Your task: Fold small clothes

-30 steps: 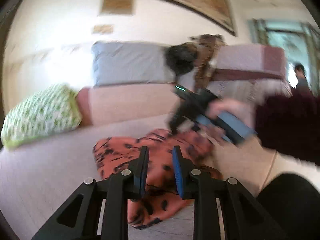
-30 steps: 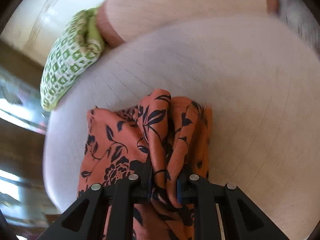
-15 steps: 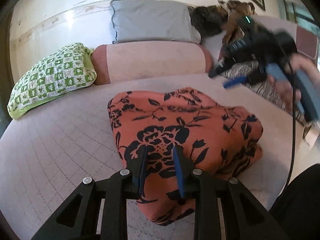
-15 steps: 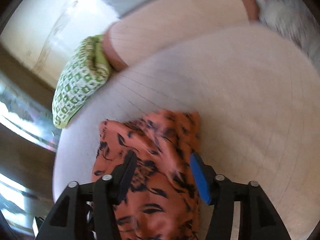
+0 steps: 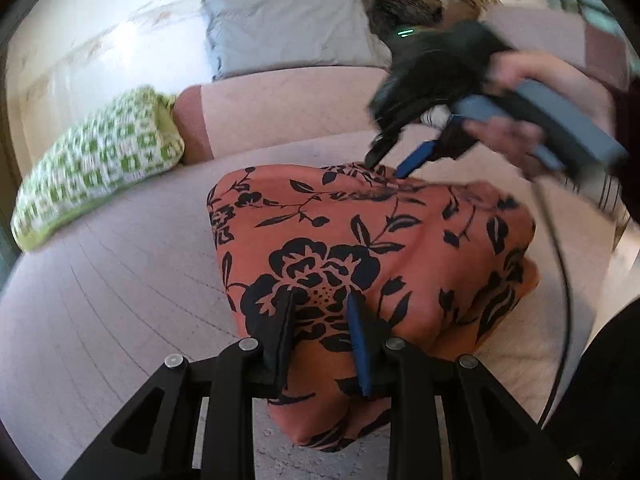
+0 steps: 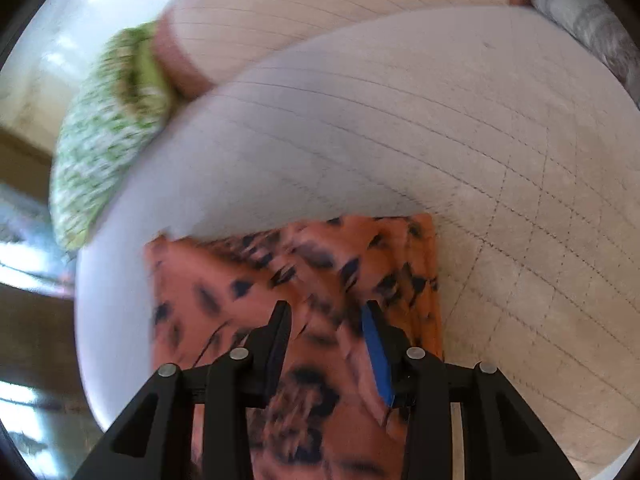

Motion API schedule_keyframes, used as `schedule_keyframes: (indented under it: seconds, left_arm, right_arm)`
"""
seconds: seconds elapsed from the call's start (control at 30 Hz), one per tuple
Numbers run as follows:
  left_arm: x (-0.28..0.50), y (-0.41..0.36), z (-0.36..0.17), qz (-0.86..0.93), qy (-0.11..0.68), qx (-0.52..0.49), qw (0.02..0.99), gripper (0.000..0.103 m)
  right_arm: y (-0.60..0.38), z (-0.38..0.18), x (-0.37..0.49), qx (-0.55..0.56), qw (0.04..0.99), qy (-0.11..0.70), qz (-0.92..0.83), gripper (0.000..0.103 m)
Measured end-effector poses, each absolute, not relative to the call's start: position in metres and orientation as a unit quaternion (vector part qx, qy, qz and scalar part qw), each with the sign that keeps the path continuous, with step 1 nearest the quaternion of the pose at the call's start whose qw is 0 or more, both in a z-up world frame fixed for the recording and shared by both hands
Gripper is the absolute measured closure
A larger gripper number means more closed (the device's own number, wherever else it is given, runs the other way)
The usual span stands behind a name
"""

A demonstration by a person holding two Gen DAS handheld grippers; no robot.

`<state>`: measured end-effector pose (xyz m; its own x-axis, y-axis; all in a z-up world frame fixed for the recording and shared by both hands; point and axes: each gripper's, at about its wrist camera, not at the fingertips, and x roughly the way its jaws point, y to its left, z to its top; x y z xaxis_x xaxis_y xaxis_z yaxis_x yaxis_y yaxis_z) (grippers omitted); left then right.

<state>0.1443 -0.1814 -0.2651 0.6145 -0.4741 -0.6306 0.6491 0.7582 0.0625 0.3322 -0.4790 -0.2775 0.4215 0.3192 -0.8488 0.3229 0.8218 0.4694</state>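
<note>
An orange garment with a black flower print [image 5: 360, 248] lies folded in a thick bundle on the pale quilted bed [image 5: 100, 300]. My left gripper [image 5: 320, 304] is open, its fingers low over the near part of the garment, holding nothing. My right gripper [image 5: 386, 166] shows in the left wrist view at the garment's far edge, hand-held and blurred. In the right wrist view the right gripper [image 6: 326, 312] is open above the garment [image 6: 320, 264], which is blurred by motion.
A green and white checked pillow [image 5: 96, 160] lies at the far left of the bed. A pink bolster [image 5: 288, 108] and a grey pillow [image 5: 288, 32] stand behind. The person's dark sleeve [image 5: 628, 144] and a cable [image 5: 560, 264] are at the right.
My right gripper let go of the garment, opened, and has come back down to its far edge. My left gripper moved in low over the folded bundle and stayed open.
</note>
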Motion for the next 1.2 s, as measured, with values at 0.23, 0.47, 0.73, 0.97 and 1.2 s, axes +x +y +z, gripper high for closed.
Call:
schedule_keyframes:
  seconds: [0.23, 0.47, 0.73, 0.97, 1.2]
  left_arm:
    - [0.156, -0.166, -0.259, -0.314, 0.335, 0.077, 0.885, 0.059]
    - [0.174, -0.147, -0.263, -0.299, 0.372, 0.011, 0.878, 0.045]
    - [0.173, -0.145, -0.26, -0.279, 0.366, 0.019, 0.888, 0.045]
    - [0.174, -0.147, -0.258, -0.268, 0.366, 0.024, 0.891, 0.045]
    - [0.174, -0.148, -0.259, -0.26, 0.366, 0.029, 0.893, 0.043]
  right_arm:
    - [-0.457, -0.25, 0.239, 0.245, 0.815, 0.523, 0.046, 0.062]
    - [-0.44, -0.298, 0.181, 0.225, 0.84, 0.492, 0.049, 0.062]
    - [-0.432, -0.297, 0.17, 0.213, 0.856, 0.47, 0.03, 0.062]
    - [-0.437, -0.259, 0.148, 0.237, 0.864, 0.443, 0.017, 0.063]
    - [-0.43, -0.294, 0.156, 0.207, 0.85, 0.483, 0.012, 0.062]
